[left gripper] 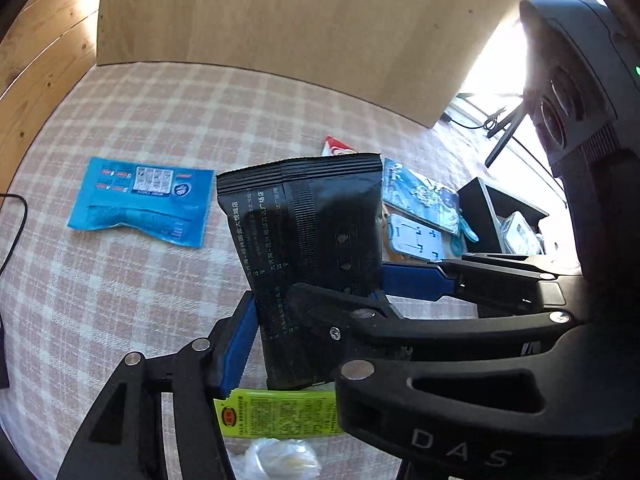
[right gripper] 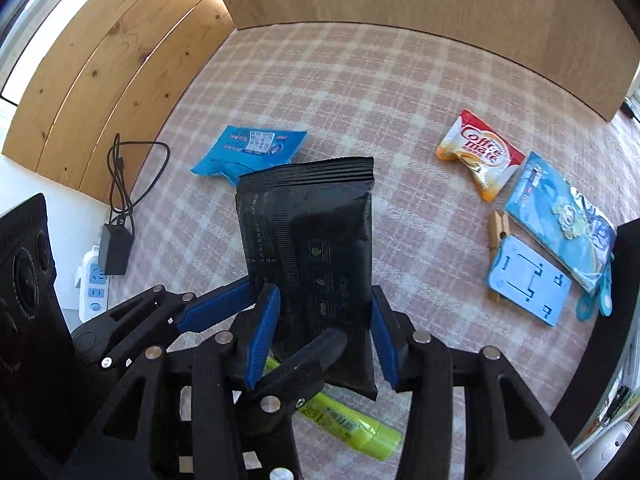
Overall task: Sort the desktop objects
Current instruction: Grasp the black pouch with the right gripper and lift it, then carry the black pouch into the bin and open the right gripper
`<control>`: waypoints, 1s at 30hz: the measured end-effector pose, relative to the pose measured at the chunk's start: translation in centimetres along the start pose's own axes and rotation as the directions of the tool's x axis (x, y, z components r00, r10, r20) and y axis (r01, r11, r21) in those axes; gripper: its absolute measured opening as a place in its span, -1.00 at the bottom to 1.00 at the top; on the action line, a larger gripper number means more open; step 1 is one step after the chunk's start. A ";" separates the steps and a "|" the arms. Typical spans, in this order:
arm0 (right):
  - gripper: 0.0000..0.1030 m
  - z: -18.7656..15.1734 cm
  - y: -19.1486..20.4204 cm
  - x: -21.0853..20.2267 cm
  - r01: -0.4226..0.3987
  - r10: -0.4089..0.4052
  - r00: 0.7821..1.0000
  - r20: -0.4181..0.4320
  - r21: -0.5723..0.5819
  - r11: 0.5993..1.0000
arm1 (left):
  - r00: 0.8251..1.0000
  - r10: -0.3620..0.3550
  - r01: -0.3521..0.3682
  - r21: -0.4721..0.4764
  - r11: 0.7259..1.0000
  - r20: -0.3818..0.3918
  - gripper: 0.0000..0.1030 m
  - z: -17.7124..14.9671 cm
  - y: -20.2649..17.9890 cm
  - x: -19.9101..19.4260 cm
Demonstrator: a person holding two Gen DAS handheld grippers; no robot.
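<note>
A black foil packet (left gripper: 312,220) (right gripper: 308,240) hangs upright above the pink plaid tablecloth (right gripper: 320,92). My left gripper (left gripper: 292,320) (right gripper: 296,312) is shut on its lower part; one blue pad (left gripper: 236,344) presses its left edge, and the other finger is hidden behind the right gripper's finger. My right gripper (right gripper: 325,290) (left gripper: 340,280) straddles the same packet with its jaws open, blue pads (right gripper: 260,336) standing at either edge. A blue packet (left gripper: 140,204) (right gripper: 248,152) lies flat beyond it.
To the right lie a Coffee-mate sachet (right gripper: 480,152), a clothespin (right gripper: 498,232), a blue keychain card (right gripper: 560,216) and a pale blue card (right gripper: 528,284). A yellow-green tube (right gripper: 352,424) lies under the grippers. A black box (left gripper: 488,216), power strip (right gripper: 94,280) and wooden walls border the table.
</note>
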State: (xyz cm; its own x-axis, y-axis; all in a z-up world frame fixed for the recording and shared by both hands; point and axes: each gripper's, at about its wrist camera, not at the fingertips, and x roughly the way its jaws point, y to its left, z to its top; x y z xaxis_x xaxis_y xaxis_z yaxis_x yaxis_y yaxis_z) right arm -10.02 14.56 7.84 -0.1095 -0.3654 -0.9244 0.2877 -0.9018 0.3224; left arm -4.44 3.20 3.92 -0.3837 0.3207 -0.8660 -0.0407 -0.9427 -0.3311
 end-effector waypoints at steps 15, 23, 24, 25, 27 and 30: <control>-0.12 -5.7 -12.4 -12.3 0.031 -0.069 0.984 0.161 0.228 0.973 | 0.993 -0.118 0.120 0.262 0.957 -0.023 0.02 1.1 -17.9 -0.4; -0.12 -12.7 -19.9 -18.2 0.046 -0.119 0.975 0.188 0.353 0.935 | 0.977 -0.190 0.211 0.389 0.897 -0.093 0.02 -1.2 -28.3 0.6; -0.12 -13.6 -20.7 -18.7 0.048 -0.126 0.974 0.190 0.367 0.929 | 0.976 -0.193 0.218 0.406 0.888 -0.101 0.02 -1.7 -29.4 0.9; -0.12 -14.5 -21.5 -19.1 0.048 -0.130 0.973 0.191 0.382 0.923 | 0.974 -0.195 0.225 0.417 0.881 -0.113 0.02 -2.1 -30.4 1.2; -0.13 -16.1 -23.3 -19.8 0.052 -0.139 0.972 0.187 0.408 0.911 | 0.969 -0.202 0.244 0.436 0.866 -0.142 0.02 -2.9 -32.0 1.9; -0.07 -17.6 -25.1 -20.6 0.095 -0.188 0.967 0.174 0.439 0.893 | 0.972 -0.184 0.233 0.462 0.856 -0.148 0.02 -4.0 -33.8 2.4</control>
State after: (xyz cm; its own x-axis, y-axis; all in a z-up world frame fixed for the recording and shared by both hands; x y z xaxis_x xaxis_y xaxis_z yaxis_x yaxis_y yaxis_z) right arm 1.81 48.80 15.20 -0.3253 -0.2238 -0.9188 -0.1715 -0.9415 0.2901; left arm -0.25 36.22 11.58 -0.2285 0.4989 -0.8360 -0.5501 -0.7746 -0.3119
